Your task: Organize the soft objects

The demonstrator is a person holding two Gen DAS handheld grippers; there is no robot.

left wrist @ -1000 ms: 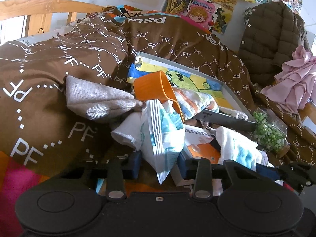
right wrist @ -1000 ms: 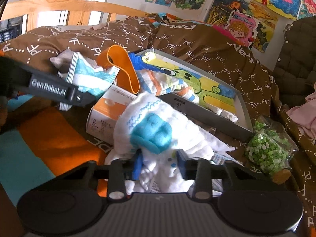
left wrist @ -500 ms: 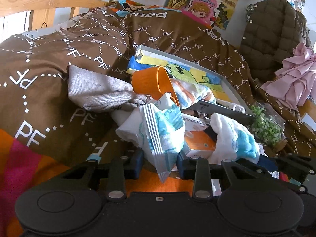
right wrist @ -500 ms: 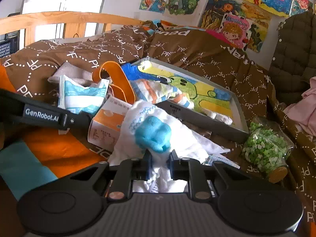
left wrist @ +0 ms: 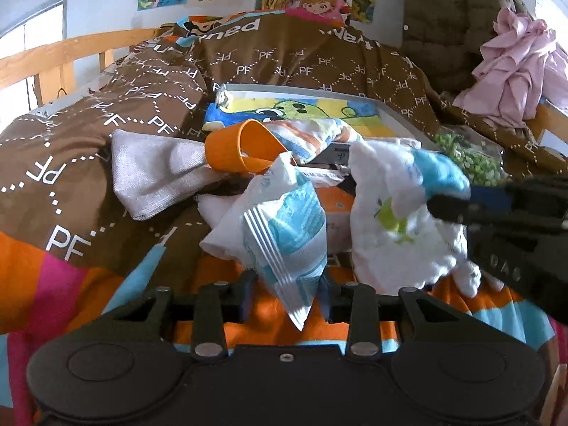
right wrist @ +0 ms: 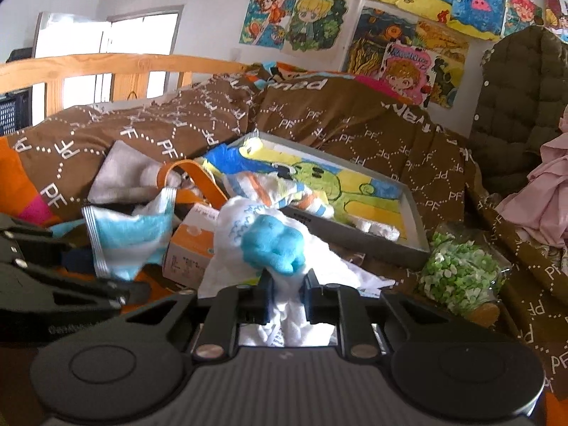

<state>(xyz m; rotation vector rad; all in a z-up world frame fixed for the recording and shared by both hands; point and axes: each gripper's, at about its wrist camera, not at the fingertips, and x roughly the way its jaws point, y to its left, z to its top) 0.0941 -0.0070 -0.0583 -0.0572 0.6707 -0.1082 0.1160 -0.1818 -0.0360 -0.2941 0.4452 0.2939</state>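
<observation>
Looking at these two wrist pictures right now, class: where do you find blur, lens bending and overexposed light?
Left wrist view: the white and blue cloth and the right claw are smeared by motion, and the wooden bed rail bows with the fisheye. Right wrist view: the window is blown out white, while the white and blue cloth is fairly sharp; the left claw at the edge looks soft.
</observation>
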